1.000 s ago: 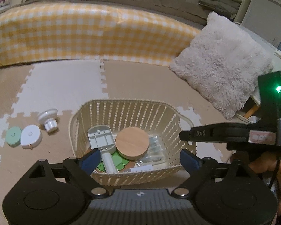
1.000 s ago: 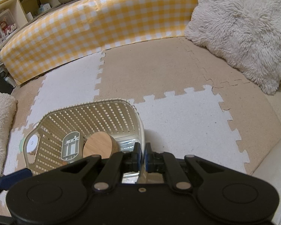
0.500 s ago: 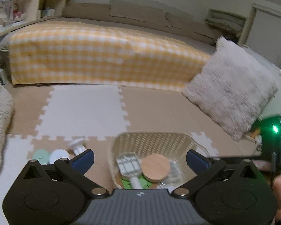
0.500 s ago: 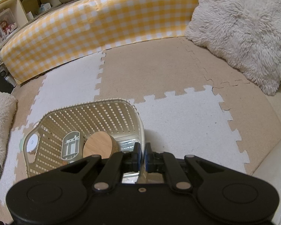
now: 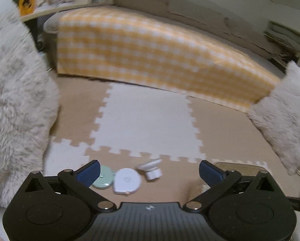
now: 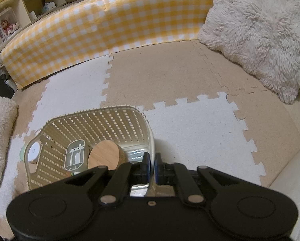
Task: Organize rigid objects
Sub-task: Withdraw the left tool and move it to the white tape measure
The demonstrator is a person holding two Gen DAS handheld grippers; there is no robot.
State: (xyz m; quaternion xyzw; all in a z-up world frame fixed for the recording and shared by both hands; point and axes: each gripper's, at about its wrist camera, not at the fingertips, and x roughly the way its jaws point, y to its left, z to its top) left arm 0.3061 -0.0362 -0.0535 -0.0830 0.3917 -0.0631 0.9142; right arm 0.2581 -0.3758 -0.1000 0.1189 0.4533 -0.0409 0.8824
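Observation:
A cream slatted basket [image 6: 93,124] stands on the foam mat floor. It holds a round wooden lid [image 6: 103,154], a grey plastic piece [image 6: 74,156] and a clear plastic item [image 6: 137,152]. My right gripper [image 6: 152,160] is shut on the basket's right rim. Wide open with nothing between its fingers, my left gripper [image 5: 150,170] hovers just above three small items on the mat. They are a mint green disc [image 5: 103,177], a white round tape measure [image 5: 127,180] and a small white knob-shaped piece [image 5: 152,168]. The basket [image 5: 238,167] shows behind the left gripper's right finger.
A long cushion in yellow check [image 5: 150,56] runs along the back. One fluffy pillow [image 5: 13,100] lies at the left and another fluffy pillow [image 6: 260,30] at the right. Shelves [image 6: 13,16] stand at the back left. Puzzle mats [image 6: 190,84] cover the floor.
My left gripper has swung left, away from the basket and over the three small items, and its jaws have spread wider. The right gripper and the basket have kept still.

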